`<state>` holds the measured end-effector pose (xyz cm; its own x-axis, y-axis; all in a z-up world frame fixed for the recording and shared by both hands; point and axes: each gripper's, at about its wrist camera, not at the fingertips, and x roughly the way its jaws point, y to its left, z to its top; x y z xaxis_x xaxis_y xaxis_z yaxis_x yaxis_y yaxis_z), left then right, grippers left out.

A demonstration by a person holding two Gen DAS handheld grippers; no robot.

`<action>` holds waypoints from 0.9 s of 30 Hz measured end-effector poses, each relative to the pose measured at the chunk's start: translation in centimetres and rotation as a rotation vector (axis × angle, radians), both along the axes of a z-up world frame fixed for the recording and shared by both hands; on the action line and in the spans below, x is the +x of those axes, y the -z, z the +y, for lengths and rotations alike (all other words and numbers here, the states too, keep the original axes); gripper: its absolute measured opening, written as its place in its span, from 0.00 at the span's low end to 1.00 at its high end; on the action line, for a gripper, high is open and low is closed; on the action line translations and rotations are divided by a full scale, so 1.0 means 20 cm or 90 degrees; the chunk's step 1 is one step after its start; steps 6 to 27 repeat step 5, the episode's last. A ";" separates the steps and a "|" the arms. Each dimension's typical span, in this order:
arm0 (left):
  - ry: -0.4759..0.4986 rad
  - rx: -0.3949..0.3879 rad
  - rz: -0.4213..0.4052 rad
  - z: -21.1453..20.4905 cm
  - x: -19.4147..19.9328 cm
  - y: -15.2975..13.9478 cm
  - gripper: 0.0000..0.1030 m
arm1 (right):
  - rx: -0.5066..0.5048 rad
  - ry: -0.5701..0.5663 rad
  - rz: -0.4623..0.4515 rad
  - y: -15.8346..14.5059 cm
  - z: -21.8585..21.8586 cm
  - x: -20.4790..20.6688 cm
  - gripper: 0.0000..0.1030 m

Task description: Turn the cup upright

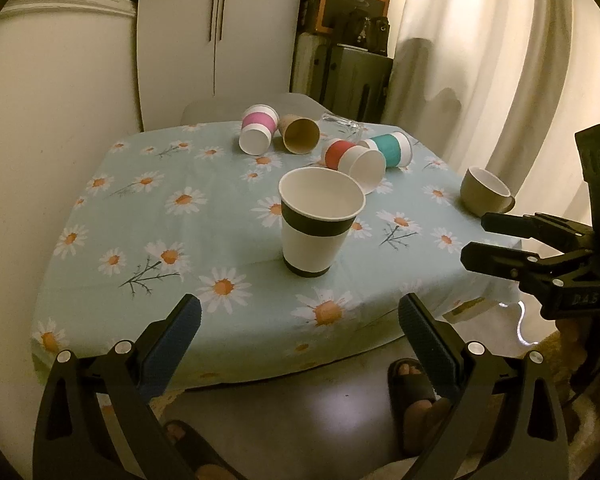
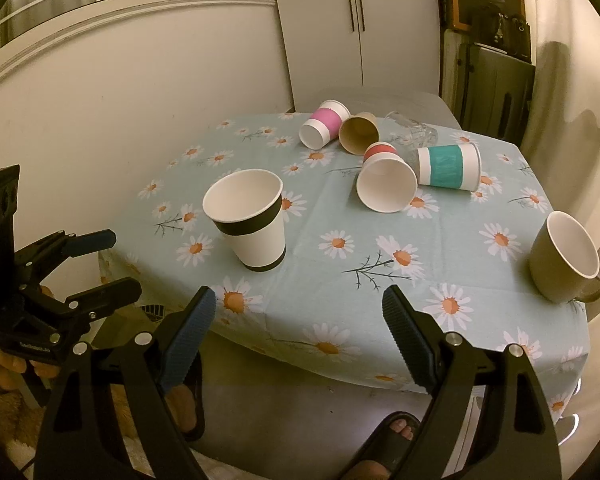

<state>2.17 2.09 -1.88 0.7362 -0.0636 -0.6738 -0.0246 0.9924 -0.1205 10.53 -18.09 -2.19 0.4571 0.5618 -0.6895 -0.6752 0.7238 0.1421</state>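
Note:
A white paper cup with black bands (image 1: 318, 222) (image 2: 250, 222) stands upright near the table's front. Behind it, lying on their sides, are a pink-banded cup (image 1: 257, 129) (image 2: 324, 124), a brown cup (image 1: 299, 133) (image 2: 359, 132), a red-banded cup (image 1: 354, 162) (image 2: 385, 180), a teal-banded cup (image 1: 392, 150) (image 2: 448, 168) and a clear glass (image 1: 342, 123) (image 2: 412, 126). My left gripper (image 1: 300, 322) is open and empty, short of the table's front edge; it shows from the side in the right wrist view (image 2: 120, 262). My right gripper (image 2: 298, 314) is open and empty, also seen at the right of the left wrist view (image 1: 474, 240).
An olive mug (image 1: 485, 192) (image 2: 564, 260) stands upright at the table's right edge. The table has a daisy-print cloth (image 1: 160, 208) (image 2: 440, 240). A chair back, cupboard and stacked boxes are behind it; curtains hang at the right. Sandalled feet are below the front edge.

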 end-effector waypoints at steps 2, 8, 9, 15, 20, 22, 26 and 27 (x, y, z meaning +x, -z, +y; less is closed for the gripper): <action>0.000 0.001 0.002 0.00 0.00 0.00 0.93 | -0.001 -0.001 0.000 0.00 0.00 0.00 0.82; 0.002 0.000 0.003 0.00 0.00 0.00 0.93 | -0.002 -0.002 0.000 0.00 0.01 0.00 0.82; 0.002 0.000 0.003 0.00 0.00 0.00 0.93 | -0.002 -0.002 0.000 0.00 0.01 0.00 0.82; 0.002 0.000 0.003 0.00 0.00 0.00 0.93 | -0.002 -0.002 0.000 0.00 0.01 0.00 0.82; 0.002 0.000 0.003 0.00 0.00 0.00 0.93 | -0.002 -0.002 0.000 0.00 0.01 0.00 0.82; 0.002 0.000 0.003 0.00 0.00 0.00 0.93 | -0.002 -0.002 0.000 0.00 0.01 0.00 0.82; 0.002 0.000 0.003 0.00 0.00 0.00 0.93 | -0.002 -0.002 0.000 0.00 0.01 0.00 0.82; 0.002 0.000 0.003 0.00 0.00 0.00 0.93 | -0.002 -0.002 0.000 0.00 0.01 0.00 0.82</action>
